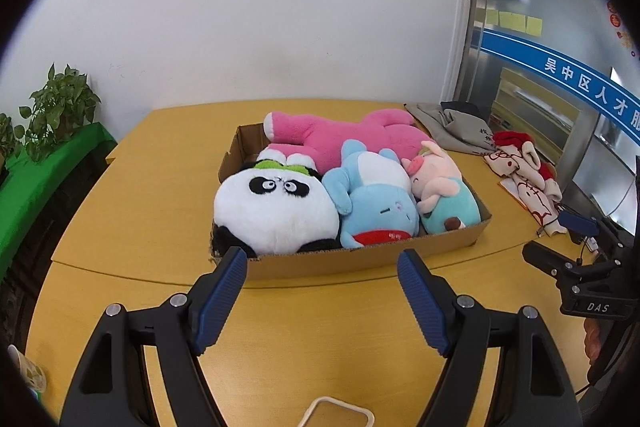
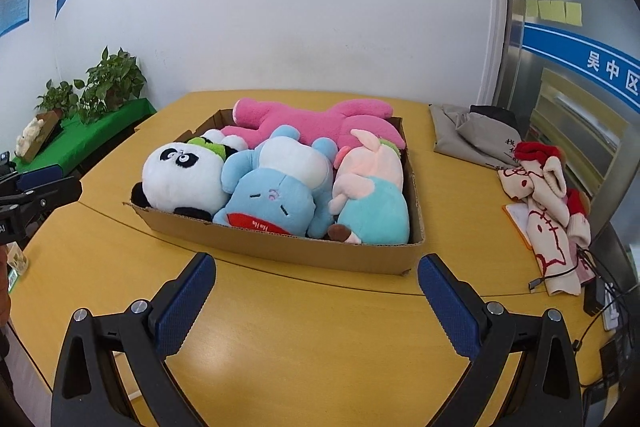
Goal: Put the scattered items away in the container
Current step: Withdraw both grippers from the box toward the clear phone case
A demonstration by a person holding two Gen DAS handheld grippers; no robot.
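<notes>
A: How far along is the tidying looking?

B: Nearly finished, I'd judge. The box [image 1: 360, 259] is sitting mid-tabletop [image 1: 160, 187] and is holding four plush toys: the panda [image 1: 272, 211] at the near left, the blue toy [image 1: 376, 211] beside it, the pig [image 1: 444, 195] at the near right, and the pink toy [image 1: 340, 135] lying across the back.

A: Are the hand-held grippers carrying anything?

B: No. The left hand-held gripper [image 1: 322, 299] is hovering in front of the box with its jaws spread wide and nothing between them. The right hand-held gripper [image 2: 316, 303] is doing the same, spread and empty, just short of the box's near wall.

A: So what is left?

B: Possibly the red-and-cream toy [image 2: 548, 203] lying at the tabletop's right edge, well apart from the box, next to a grey bag [image 2: 468, 131]. I cannot tell whether it is counting as one of the scattered items. The box is also looking packed, so fitting it in may be awkward.
</notes>
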